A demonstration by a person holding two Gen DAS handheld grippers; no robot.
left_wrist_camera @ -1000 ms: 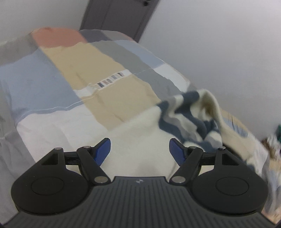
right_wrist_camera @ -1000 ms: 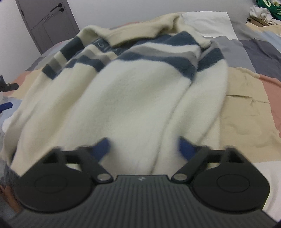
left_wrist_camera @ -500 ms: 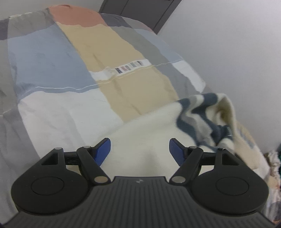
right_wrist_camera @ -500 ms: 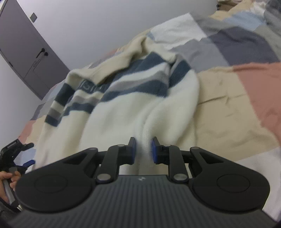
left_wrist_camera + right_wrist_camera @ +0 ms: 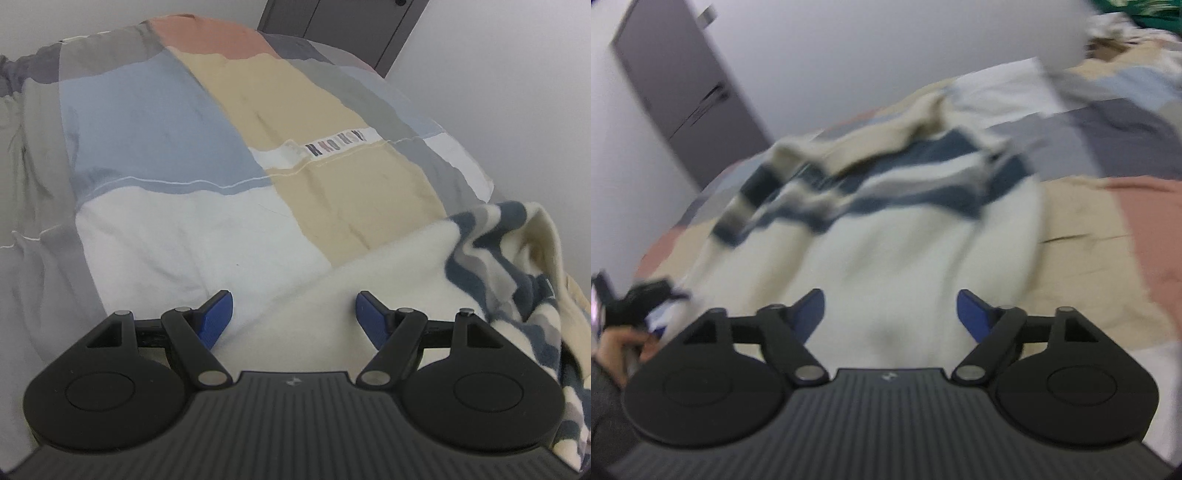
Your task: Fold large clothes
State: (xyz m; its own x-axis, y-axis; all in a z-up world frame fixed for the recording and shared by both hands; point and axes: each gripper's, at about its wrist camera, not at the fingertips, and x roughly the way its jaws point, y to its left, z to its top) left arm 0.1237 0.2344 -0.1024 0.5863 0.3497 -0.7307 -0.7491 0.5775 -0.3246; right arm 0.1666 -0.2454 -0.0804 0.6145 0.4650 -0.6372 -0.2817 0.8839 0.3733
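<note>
A cream fleece sweater [image 5: 905, 254] with navy and grey stripes lies spread on the bed, its plain cream body toward me and the striped part farther off. It also shows in the left wrist view [image 5: 424, 266], bunched at the right. My right gripper [image 5: 891, 314] is open over the cream hem, holding nothing. My left gripper [image 5: 293, 314] is open, its fingers astride the sweater's cream edge, with nothing held.
The bed has a patchwork cover [image 5: 184, 122] of blue, beige, grey, white and salmon panels. A grey door [image 5: 683, 88] stands beyond the bed. A pile of clothes [image 5: 1126, 22] lies at the far right. A hand holding the other gripper [image 5: 624, 332] shows at the left.
My right gripper was shut on the sweater's cream fabric half a second ago and has opened and let go. The left gripper stayed open and shifted slightly over the hem.
</note>
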